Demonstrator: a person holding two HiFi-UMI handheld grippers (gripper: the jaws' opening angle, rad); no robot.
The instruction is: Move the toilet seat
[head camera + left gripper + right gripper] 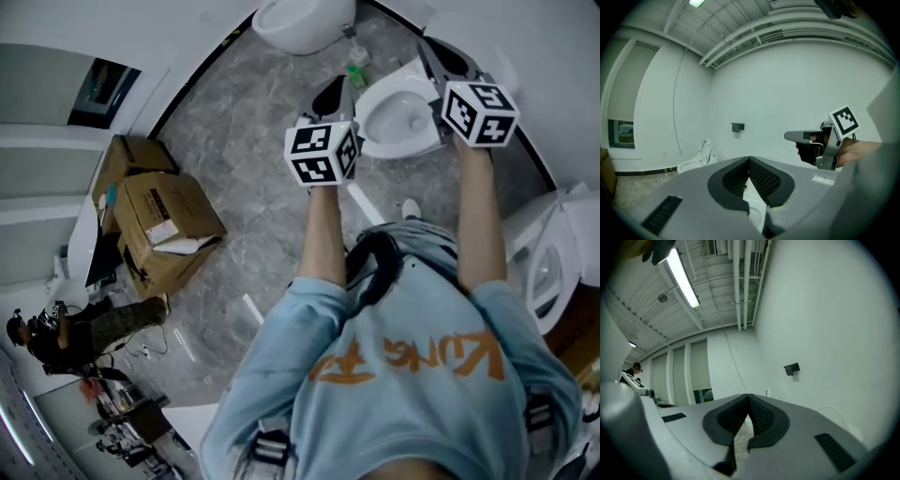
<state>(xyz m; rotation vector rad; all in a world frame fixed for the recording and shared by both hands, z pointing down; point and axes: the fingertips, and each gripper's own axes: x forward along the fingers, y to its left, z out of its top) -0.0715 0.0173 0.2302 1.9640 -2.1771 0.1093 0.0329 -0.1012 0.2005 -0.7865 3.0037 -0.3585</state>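
A white toilet stands on the grey floor right in front of me, its bowl open to view and its seat ring lying around the bowl. My left gripper hovers over the toilet's left edge with its jaws shut and empty. My right gripper is held over the toilet's right side, also shut on nothing. In the left gripper view the shut jaws point at a white wall, with the right gripper to the right. The right gripper view shows its closed jaws against the wall.
Another toilet stands at the top and a third at the right. A green bottle sits by the near toilet. Two cardboard boxes lie at the left. A person is at the lower left.
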